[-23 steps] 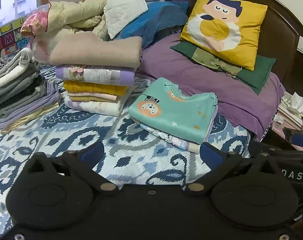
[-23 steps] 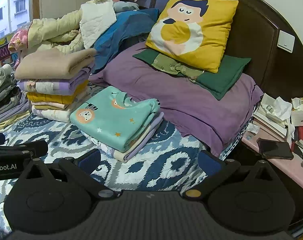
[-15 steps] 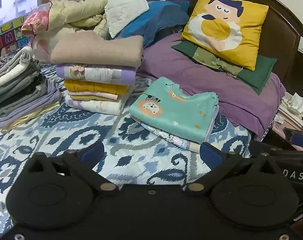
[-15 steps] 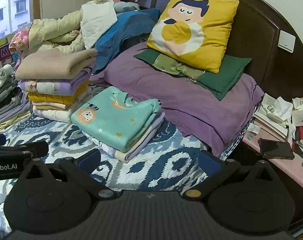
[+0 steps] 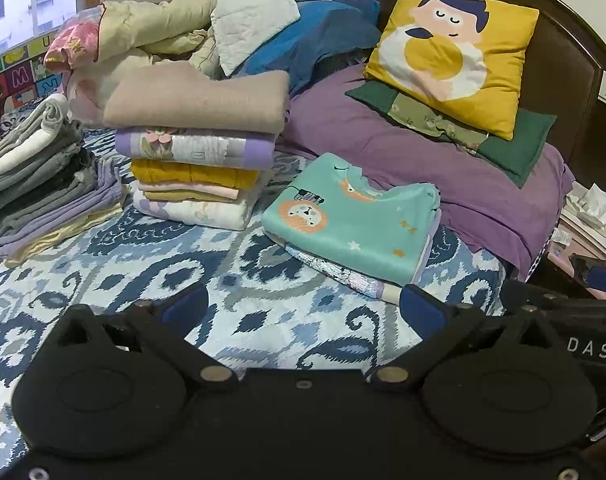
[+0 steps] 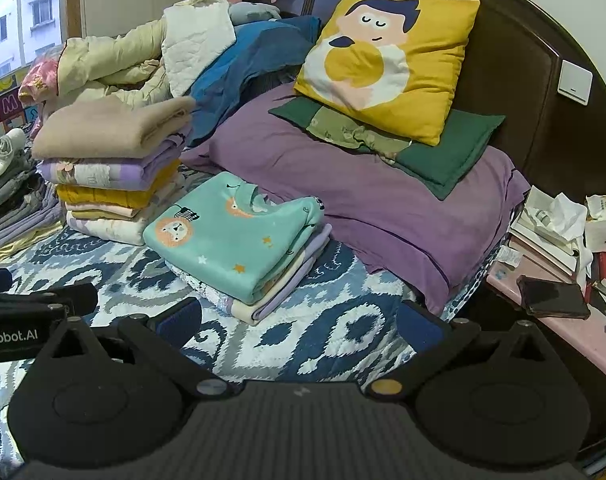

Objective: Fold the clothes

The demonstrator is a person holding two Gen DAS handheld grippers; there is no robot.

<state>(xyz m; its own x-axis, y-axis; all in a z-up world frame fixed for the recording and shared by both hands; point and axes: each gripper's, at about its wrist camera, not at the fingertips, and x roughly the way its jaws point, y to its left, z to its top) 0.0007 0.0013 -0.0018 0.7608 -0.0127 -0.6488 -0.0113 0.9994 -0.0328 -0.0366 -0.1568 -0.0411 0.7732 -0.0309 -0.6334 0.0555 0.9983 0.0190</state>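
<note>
The left gripper (image 5: pixel 303 306) hangs over the blue-and-white patterned bedspread (image 5: pixel 115 264) with its jaws spread wide and nothing between them; its blue-padded fingertips (image 5: pixel 185 306) stand clear of the cloth. The right gripper (image 6: pixel 299 320) is just as wide and just as empty, over the same bedspread near the bed's right edge. Each gripper shows at the margin of the other's view, so the two sit side by side.

Just beyond both grippers lies a short stack of folded clothes topped by a mint-green sweatshirt with a lion print (image 5: pixel 355 220) (a pale lilac piece and a speckled one peek out beneath it). It rests on the bedspread, touching the front of the purple quilt (image 5: pixel 423 160) towards the headboard. To its left, apart from it, stands a taller folded pile (image 5: pixel 195 160) crowned by a beige knit, with lilac, mustard and cream layers under it. Nearer the bed's left edge is a third pile of grey and lavender garments (image 5: pixel 43 184).

Behind the tall pile, unfolded bedding and jackets (image 5: pixel 175 36) are heaped against the dark wooden headboard (image 6: pixel 515 92). A yellow cartoon cushion (image 5: pixel 451 52) leans on a green pillow (image 5: pixel 511 148) atop the purple quilt. Beside the bed's right edge, a pink bedside table (image 6: pixel 583 332) carries a dark phone (image 6: pixel 553 296), tissues and books
</note>
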